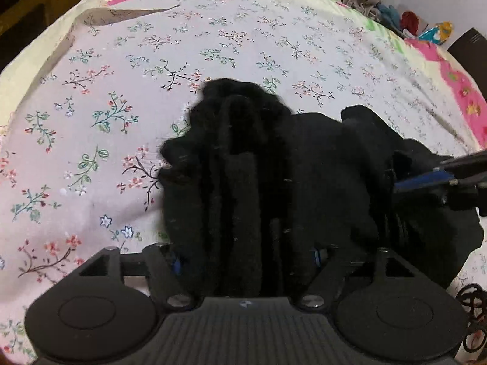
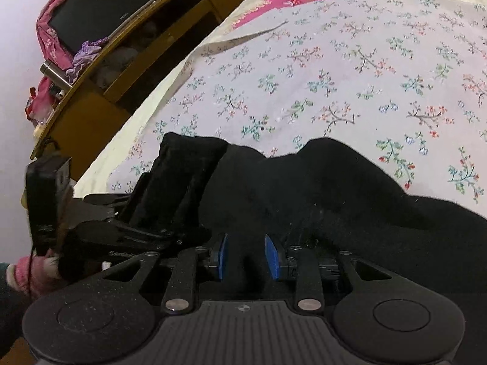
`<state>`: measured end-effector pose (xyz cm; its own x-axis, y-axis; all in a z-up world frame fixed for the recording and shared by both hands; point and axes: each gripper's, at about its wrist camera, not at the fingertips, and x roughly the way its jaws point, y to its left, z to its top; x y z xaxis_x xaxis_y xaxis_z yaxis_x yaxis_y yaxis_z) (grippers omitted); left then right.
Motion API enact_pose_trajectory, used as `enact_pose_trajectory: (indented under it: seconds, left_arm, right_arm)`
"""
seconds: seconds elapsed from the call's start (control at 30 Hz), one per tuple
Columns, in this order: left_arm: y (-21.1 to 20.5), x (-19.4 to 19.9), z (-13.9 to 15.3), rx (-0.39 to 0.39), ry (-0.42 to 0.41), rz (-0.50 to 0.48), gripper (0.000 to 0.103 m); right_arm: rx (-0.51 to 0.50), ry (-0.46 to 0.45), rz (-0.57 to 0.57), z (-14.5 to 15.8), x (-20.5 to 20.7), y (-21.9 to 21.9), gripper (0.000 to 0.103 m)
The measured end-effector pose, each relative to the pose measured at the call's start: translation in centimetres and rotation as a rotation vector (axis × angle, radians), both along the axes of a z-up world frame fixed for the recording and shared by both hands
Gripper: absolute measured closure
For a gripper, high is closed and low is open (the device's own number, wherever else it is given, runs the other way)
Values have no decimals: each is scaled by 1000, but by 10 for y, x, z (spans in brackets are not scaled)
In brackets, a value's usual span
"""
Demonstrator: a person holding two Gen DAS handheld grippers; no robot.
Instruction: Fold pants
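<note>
The black pants (image 1: 274,182) lie bunched on a bed under a flowered sheet (image 1: 121,106), filling the lower middle and right of the left wrist view. The left claw (image 1: 246,258) stands fairly wide, with a thick fold of the pants between its blue pads; whether they press the cloth cannot be told. In the right wrist view the pants (image 2: 319,188) spread across the lower half. The right claw (image 2: 246,257) is narrowly parted, dark cloth sitting between its pads (image 2: 272,257), apparently pinched. At upper left stands a wooden shelf (image 2: 127,70).
</note>
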<state>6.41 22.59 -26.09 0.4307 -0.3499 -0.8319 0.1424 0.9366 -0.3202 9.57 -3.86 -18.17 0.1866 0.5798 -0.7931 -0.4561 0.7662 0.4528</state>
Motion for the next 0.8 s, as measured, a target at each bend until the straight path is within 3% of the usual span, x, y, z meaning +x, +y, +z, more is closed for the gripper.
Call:
enact_pose_trajectory:
  seconds: [0.03,0.1,0.23,0.3,0.37,0.6,0.8]
  left_arm:
    - [3,0,2,-19,-7,26,26]
    - [11,0,4,-90,1,66,47]
    - [20,3,5,-150,39,83,56]
    - [30,3,5,-262,66,152,62]
    - [37,-2,8,-393,68,194,64]
    - [29,-12,16,-689,69,218,66]
    - [-7,-2,41,-936,31,110,66]
  right_arm:
    - [0,2,-1,-1,0,0,83]
    - [-4,9,-4,-3,0,0,83]
    - [1,13,-6,-2,2,-1,83]
    - [13,-1,-6,1,2,-1,84]
    - [25,-12,-8,4,2,-3,84]
    - [26,-22,-65,7,-1,-22,87]
    - [0,-23,-124,5,-3,-45,87]
